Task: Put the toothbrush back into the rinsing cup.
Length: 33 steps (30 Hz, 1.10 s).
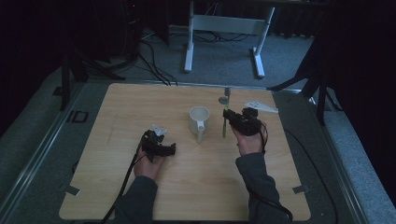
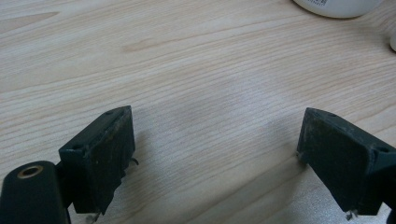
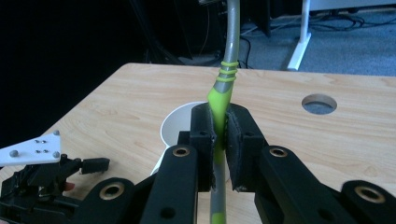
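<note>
We held the right hand-held gripper (image 3: 219,140) clamped on a green-and-grey toothbrush (image 3: 221,100), its pads pressed against the green part of the handle. The toothbrush stood nearly upright above the worktop (image 1: 140,102), just to the right of a white mug (image 1: 199,120) in the high view. Our left hand-held gripper (image 2: 215,154) sat low over bare wood to the left of the mug, jaws wide apart with nothing between them. A round hole (image 3: 319,103) showed in the worktop beyond the toothbrush.
</note>
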Tool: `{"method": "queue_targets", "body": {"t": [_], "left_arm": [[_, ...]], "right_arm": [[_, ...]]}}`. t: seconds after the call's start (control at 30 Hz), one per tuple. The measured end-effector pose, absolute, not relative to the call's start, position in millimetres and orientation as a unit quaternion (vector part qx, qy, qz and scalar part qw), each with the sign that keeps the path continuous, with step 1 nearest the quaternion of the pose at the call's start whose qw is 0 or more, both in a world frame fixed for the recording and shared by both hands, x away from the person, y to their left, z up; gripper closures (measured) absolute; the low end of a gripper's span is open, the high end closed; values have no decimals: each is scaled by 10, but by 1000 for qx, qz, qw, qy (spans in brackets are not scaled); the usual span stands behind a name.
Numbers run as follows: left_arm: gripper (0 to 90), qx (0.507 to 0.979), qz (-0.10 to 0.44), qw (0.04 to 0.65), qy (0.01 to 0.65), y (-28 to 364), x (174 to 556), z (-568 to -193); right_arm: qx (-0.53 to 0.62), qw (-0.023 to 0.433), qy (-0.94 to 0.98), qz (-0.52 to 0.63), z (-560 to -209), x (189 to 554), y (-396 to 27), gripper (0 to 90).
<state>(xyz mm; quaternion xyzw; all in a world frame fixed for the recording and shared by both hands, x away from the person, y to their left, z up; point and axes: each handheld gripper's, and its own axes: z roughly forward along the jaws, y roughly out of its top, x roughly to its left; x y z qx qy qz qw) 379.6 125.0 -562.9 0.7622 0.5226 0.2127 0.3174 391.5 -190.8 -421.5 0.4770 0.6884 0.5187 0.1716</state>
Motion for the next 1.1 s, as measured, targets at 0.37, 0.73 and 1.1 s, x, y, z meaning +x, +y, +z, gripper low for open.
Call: {"method": "queue_targets", "body": {"t": [0.37, 0.73, 1.1], "left_arm": [[115, 762, 213, 317, 522, 1249, 3797, -5629], [115, 762, 213, 318, 523, 1248, 3797, -5629], [115, 762, 212, 317, 523, 1248, 3797, -5628]], "right_arm": [[478, 166, 671, 541, -4247, 3948, -1937, 817], [473, 171, 663, 554, -4248, 3956, -1945, 816], [471, 171, 659, 561, -4240, 3999, -1925, 816]]}}
